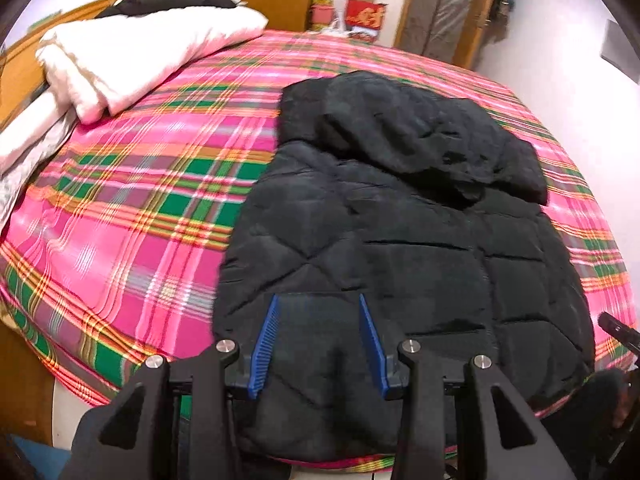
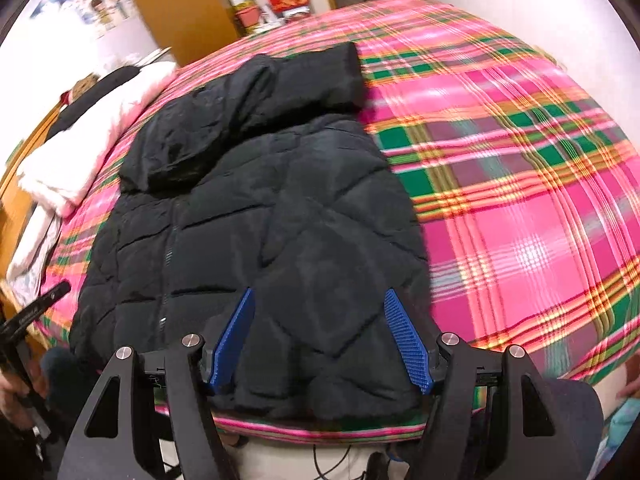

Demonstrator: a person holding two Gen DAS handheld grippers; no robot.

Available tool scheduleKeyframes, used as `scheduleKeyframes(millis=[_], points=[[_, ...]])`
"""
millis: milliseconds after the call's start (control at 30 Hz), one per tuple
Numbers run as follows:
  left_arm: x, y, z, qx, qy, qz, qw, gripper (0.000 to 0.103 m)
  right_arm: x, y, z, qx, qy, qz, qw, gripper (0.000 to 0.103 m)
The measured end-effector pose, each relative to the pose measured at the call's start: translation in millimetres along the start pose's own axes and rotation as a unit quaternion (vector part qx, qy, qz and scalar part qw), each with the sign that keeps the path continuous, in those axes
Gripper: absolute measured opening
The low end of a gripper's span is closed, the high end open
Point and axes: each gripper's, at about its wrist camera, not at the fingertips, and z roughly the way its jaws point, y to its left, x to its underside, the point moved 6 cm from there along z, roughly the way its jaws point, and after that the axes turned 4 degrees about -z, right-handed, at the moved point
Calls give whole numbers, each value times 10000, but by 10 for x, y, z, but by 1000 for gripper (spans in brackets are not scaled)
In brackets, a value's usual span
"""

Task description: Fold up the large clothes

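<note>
Black quilted jacket (image 1: 400, 248) lies flat on the bed (image 1: 132, 208), on a pink-green plaid sheet (image 2: 520, 168), hood (image 1: 432, 140) at the far end, hem toward the near bed edge, partly hanging over it. A sleeve (image 2: 316, 76) is folded across the top next to the hood. Left gripper (image 1: 320, 344) hangs over the near hem, left part of the jacket; jaws apart, blue pads either side of the fabric, which shows between and below them. Cannot tell if the pads touch the cloth; no pinch visible. Right gripper (image 2: 320, 340) is over the near hem on the jacket's right part, jaws apart and wider than the left's, jacket fabric seen in the gap, right pad close to the jacket's right edge. No clamp visible, contact unclear. Both views are slightly blurred. White folded quilt (image 1: 132, 56) sits at the head of the bed, well apart from the jacket, with something black (image 1: 160, 4) on top of it. Wooden door (image 2: 180, 4) and red boxes (image 1: 364, 12) stand against the far wall.
</note>
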Motion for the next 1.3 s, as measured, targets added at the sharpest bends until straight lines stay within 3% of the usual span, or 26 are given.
scheduleKeyframes(millis=[267,433,600,733,933,1100,1133,1233,1267,1300], points=[[-45,388,272,-260,329,-373,9984,50,6,-481,179,153,360,677,9969,69],[25,465,472,-238,650,-435,9967,53,112,-625,307,1,721,1013,9922,72],[137,400,548,-134,772,-388,9962,57,193,-565,377,-155,999,937,9905,73],[254,302,526,-67,846,-373,9957,59,331,-468,477,-536,1310,1019,9847,73],[353,267,576,-67,1009,-414,9940,60,431,-406,552,-507,1551,897,9825,73],[420,282,685,-178,1173,-502,9917,69,463,-369,559,-546,1649,808,9815,72],[426,275,698,-198,1184,-490,9916,70,457,-334,572,-562,1663,774,9814,68],[432,245,715,-269,1212,-399,9915,70,446,-293,565,-551,1636,697,9825,39],[428,238,708,-275,1205,-385,9916,68,433,-284,544,-567,1585,679,9834,28],[420,233,700,-254,1192,-373,9918,60,418,-276,517,-581,1537,672,9841,22]])
